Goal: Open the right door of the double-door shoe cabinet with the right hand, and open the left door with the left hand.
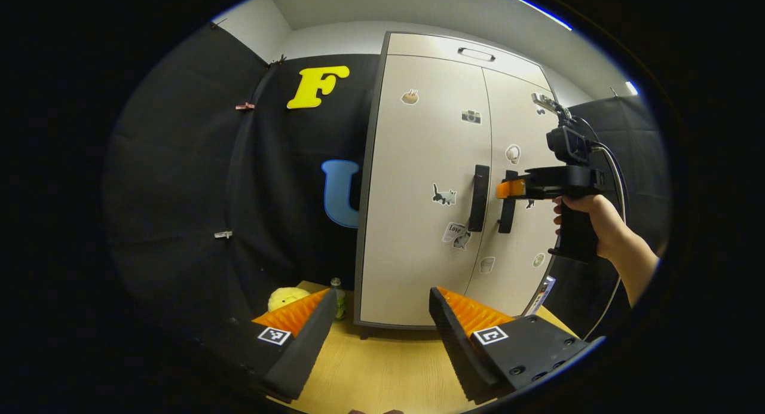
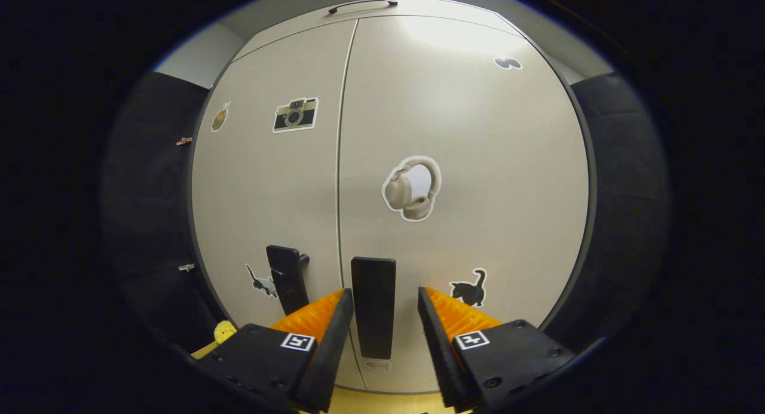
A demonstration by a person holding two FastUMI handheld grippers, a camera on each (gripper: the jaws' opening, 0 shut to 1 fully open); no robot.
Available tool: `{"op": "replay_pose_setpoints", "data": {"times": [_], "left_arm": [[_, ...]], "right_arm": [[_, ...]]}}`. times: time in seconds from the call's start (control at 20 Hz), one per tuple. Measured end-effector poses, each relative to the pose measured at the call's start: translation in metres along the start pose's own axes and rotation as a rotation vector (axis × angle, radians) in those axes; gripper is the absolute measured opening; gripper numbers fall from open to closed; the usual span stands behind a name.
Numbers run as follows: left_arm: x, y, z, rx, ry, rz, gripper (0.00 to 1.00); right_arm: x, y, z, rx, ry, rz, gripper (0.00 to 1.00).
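A black-draped booth holds a pale shoe cabinet [image 1: 430, 181] standing on a wooden counter [image 1: 388, 366], both doors closed.

In the right gripper view, the right claw [image 2: 382, 336] is spread apart with the right door's dark handle [image 2: 373, 306] standing upright in the gap between its fingers. Neither finger [image 2: 331, 342] presses on the handle; there is clear space on both sides. Just left of it, across the seam between the doors, is the left door's handle [image 2: 288, 279]. The right door [image 2: 466, 181] carries a headphones sticker [image 2: 412, 189] above the claw and a black cat sticker [image 2: 469, 288] beside the right finger. The left door [image 2: 269, 181] carries a camera sticker [image 2: 295, 114] up high and another cat sticker [image 2: 260, 281] by its handle.

In the left gripper view, the left claw [image 1: 379, 336] is wide open and holds nothing, hanging over the counter well short of the cabinet. Ahead, the two handles sit side by side at mid-height. The right claw is seen farther off at the right handle [image 1: 507, 209], its tip against the handle, with a hand [image 1: 591, 220] gripping its body and a cable trailing from it. The left handle [image 1: 478, 198] is untouched. At the counter's far left, beside the cabinet, are a yellow plush toy [image 1: 287, 297] and a small bottle [image 1: 338, 297].
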State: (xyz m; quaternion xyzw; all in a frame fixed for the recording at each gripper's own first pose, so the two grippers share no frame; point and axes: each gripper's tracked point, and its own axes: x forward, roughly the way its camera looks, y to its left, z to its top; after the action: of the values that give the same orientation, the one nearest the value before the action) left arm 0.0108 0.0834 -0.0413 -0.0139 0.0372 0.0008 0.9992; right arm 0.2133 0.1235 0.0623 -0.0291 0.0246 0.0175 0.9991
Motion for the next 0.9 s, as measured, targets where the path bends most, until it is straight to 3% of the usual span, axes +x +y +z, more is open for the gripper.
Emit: {"op": "replay_pose_setpoints", "data": {"times": [0.1, 0.35, 0.4, 0.55, 0.9], "left_arm": [[-0.001, -0.001, 0.005, 0.004, -0.015, -0.004, 0.95], [-0.004, -0.003, 0.004, -0.01, -0.022, -0.021, 0.95], [-0.005, -0.003, 0.004, -0.016, -0.025, -0.025, 0.95], [-0.007, -0.003, -0.001, -0.027, -0.012, -0.035, 0.95], [-0.01, -0.009, -0.013, -0.019, 0.023, -0.075, 0.95]], "right_arm": [[0.005, 0.005, -0.008, -0.003, 0.026, -0.002, 0.53], [0.017, 0.011, -0.026, 0.01, 0.079, -0.006, 0.48], [0.014, 0.009, -0.025, 0.014, 0.079, -0.012, 0.35], [0.01, 0.007, -0.023, 0.02, 0.074, 0.0, 0.35], [0.008, 0.007, -0.02, 0.029, 0.061, 0.036, 0.18]]}}
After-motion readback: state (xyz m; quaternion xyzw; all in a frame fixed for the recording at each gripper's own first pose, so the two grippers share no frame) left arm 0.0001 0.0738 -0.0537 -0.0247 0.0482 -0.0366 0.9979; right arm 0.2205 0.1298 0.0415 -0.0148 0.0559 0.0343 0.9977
